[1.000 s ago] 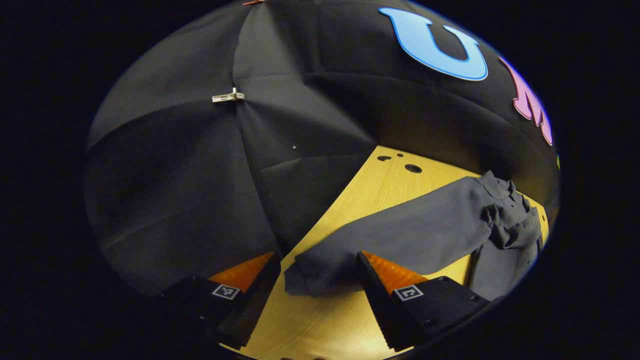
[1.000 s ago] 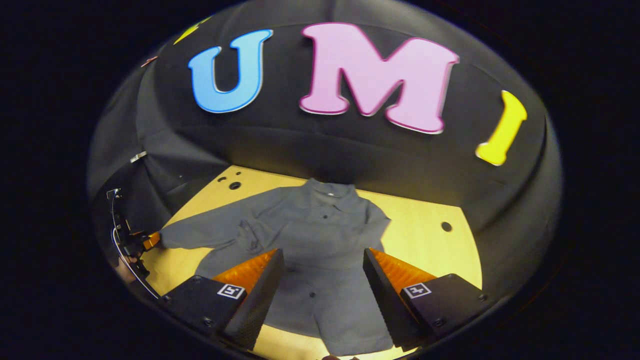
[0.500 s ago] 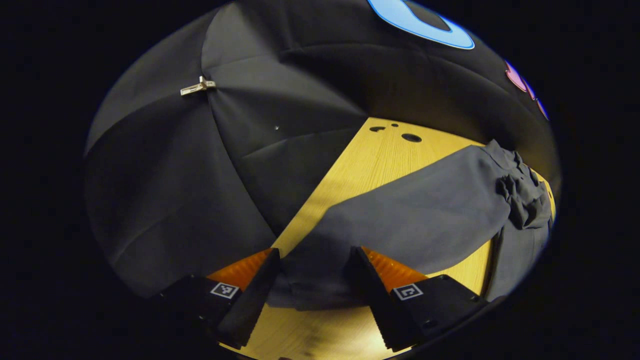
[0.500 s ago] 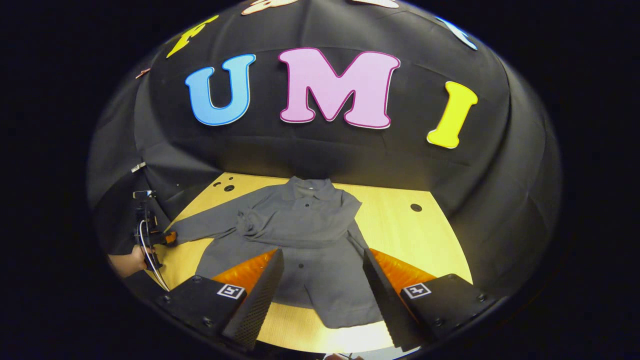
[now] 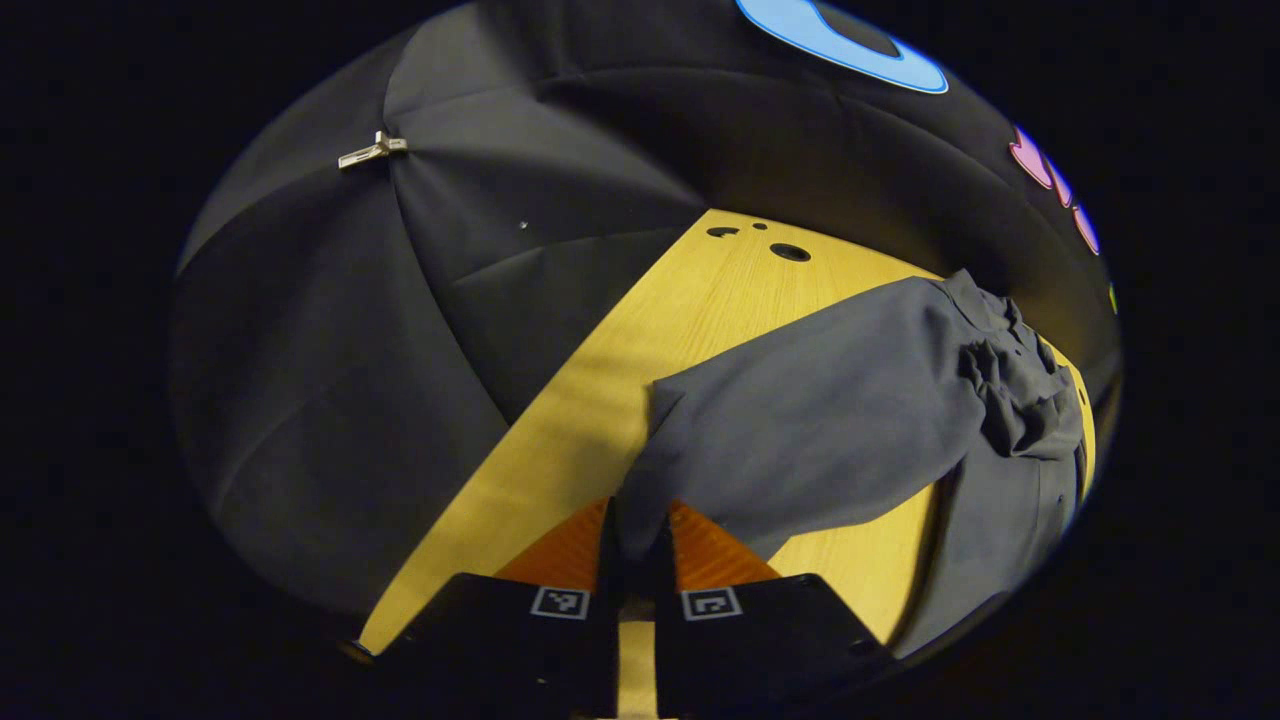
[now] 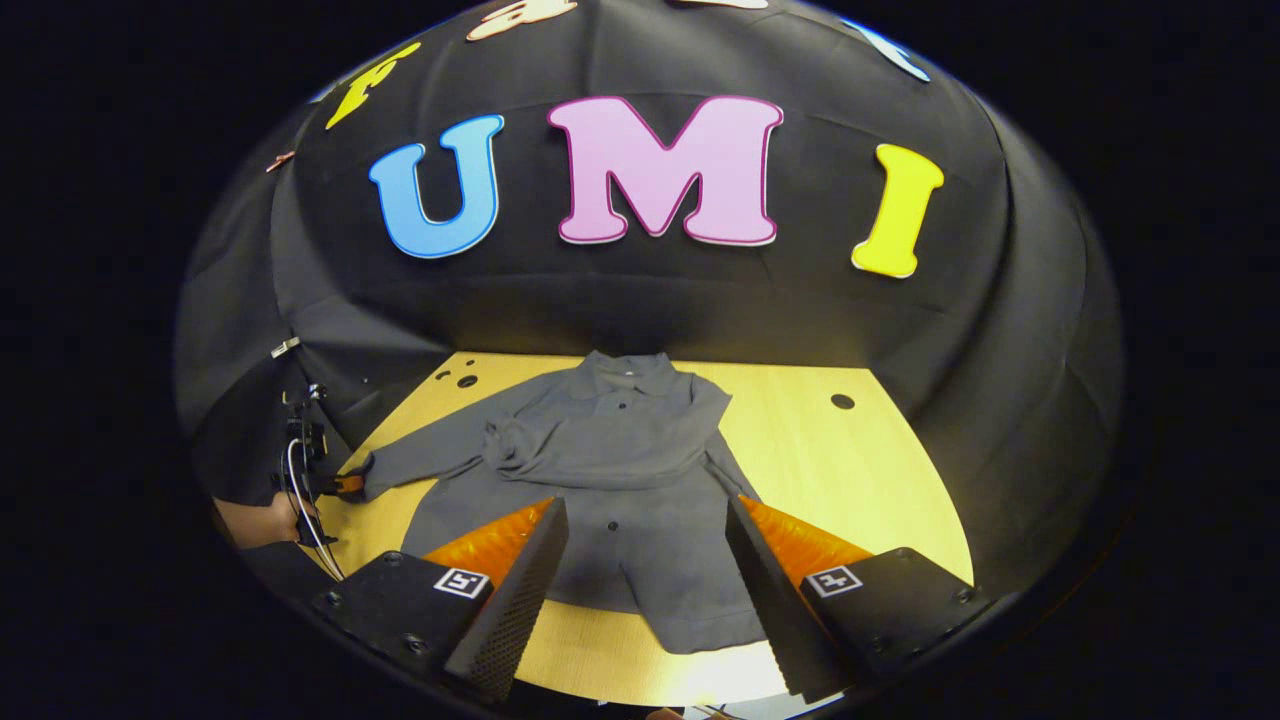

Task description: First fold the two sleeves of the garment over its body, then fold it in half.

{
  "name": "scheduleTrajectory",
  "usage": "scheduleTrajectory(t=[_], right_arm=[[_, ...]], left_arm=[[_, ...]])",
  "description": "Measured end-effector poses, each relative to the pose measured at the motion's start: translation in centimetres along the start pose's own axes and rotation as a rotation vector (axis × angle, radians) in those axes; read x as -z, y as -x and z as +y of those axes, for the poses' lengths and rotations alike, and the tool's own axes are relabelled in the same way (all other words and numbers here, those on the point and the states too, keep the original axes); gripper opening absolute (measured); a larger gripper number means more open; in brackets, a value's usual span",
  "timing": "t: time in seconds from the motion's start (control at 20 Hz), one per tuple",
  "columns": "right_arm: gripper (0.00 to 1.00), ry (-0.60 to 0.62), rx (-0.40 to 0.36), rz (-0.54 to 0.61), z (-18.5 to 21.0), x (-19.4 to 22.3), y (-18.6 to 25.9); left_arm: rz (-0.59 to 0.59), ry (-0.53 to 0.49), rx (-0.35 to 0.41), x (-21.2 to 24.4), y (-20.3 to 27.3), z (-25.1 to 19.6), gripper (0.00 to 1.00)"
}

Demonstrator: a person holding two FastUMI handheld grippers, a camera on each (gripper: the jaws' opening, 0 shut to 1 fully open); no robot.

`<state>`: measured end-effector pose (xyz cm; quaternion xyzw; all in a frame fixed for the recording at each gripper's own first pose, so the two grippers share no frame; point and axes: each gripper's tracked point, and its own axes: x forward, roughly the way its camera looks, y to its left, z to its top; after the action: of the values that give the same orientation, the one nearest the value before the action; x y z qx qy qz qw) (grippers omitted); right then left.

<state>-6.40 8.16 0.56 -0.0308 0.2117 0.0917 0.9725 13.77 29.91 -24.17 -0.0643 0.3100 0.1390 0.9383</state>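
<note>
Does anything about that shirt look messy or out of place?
Yes. One sleeve lies across the shirt in a rumpled bunch, not a flat fold. The other sleeve stretches out sideways over the table, its cuff pinched in the left gripper.

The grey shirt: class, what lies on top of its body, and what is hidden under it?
One sleeve lies folded across the grey shirt, bunched at its cuff. Beneath shows the wooden table; whatever lies under the cloth is covered.
</note>
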Motion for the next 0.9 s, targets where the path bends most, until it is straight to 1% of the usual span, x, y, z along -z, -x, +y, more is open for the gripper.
scheduleTrajectory(t=[0.05,0.1,0.2,0.35,0.4,0.45,0.6,0.8,0.9], right_arm=[[0.98,0.013,0.002,-0.002,-0.7,-0.1,-0.3],[0.98,0.023,0.004,-0.005,-1.2,-0.3,-0.6],[0.98,0.029,0.003,-0.015,-2.1,-0.5,-1.0],[0.98,0.018,0.006,-0.018,-3.5,-0.3,-1.5],[0.98,0.015,0.005,-0.016,-4.0,-0.1,-1.5],[0.98,0.019,0.01,-0.012,-4.7,0.1,-1.6],[0.98,0.006,0.026,-0.014,-6.8,0.6,-1.7],[0.98,-0.033,0.032,0.011,-9.7,2.2,-2.3],[0.98,-0.058,0.028,0.019,-10.8,2.8,-2.8]], left_arm=[[0.012,-0.007,-0.003,0.0,0.2,-0.4,0.16],[0.025,0.002,0.003,0.0,0.5,-1.0,0.1],[-0.006,0.034,0.01,-1.4,1.7,-2.0,0.07],[-0.057,0.037,0.019,-3.8,3.4,-3.8,0.07],[-0.074,0.033,0.016,-4.9,4.0,-4.2,0.04],[-0.096,0.029,0.006,-6.0,4.6,-4.5,0.07],[-0.153,0.026,0.01,-9.2,6.4,-7.0,0.06],[-0.227,0.037,0.08,-13.3,8.9,-13.0,0.07],[-0.26,0.016,0.108,-14.1,9.7,-16.5,0.07]])
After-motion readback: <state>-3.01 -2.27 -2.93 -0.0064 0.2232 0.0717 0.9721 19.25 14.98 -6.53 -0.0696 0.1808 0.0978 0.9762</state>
